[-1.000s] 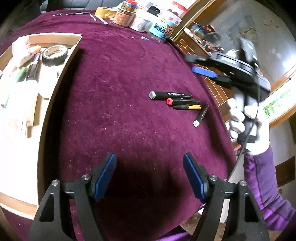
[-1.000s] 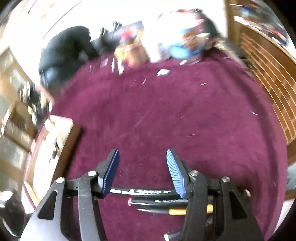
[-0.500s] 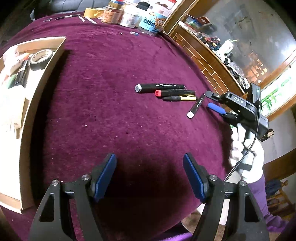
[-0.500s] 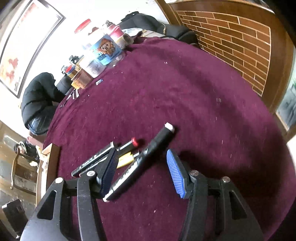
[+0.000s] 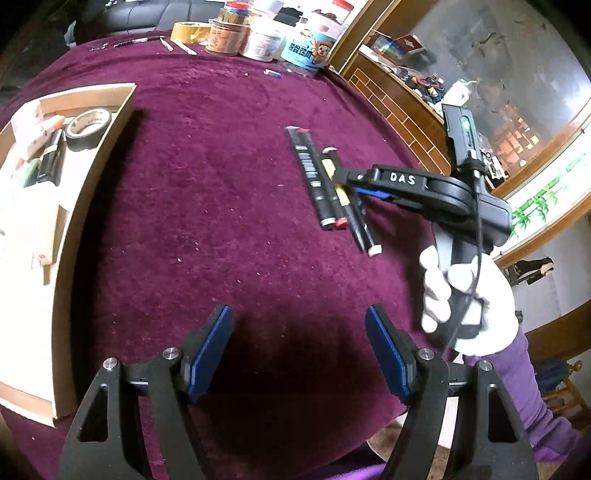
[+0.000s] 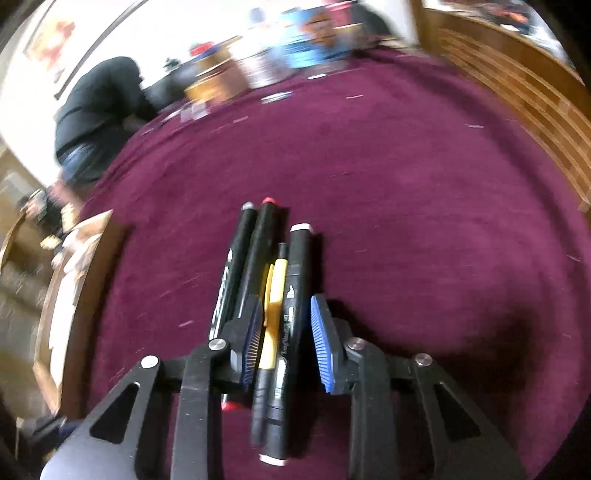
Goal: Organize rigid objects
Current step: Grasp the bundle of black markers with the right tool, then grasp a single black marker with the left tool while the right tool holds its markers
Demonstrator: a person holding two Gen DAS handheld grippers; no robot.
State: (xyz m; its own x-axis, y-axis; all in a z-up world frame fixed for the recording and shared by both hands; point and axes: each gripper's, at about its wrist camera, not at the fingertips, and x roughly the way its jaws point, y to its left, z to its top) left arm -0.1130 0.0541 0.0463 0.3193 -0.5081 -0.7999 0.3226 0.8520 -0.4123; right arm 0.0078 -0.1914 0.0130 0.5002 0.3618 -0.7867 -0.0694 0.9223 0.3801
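So we've got a big purple velvet-covered surface (image 5: 207, 206) taking up most of both views, with a wooden tray (image 5: 92, 177) along its left edge that's got a roll of black tape (image 5: 88, 127) and some other bits in it we can't really make out. At the far edge there's a cluster of jars and tins (image 5: 266, 35). Our left gripper (image 5: 299, 354) hovers over bare velvet with its blue fingers (image 5: 208, 350) spread wide and nothing between them. Our right gripper (image 6: 282, 345) is down at the bundle of pens (image 6: 269, 280) lying side by side right of center, and its fingers (image 6: 323, 347) sit narrowed around the yellow pen (image 6: 275, 295) and the white-capped black marker (image 6: 295, 288). The red-capped marker (image 6: 258, 251) and grey-tipped marker (image 6: 236, 266) lie just outside its left finger. Can't tell if they're actually squeezed tight yet, the view's pretty blurry.
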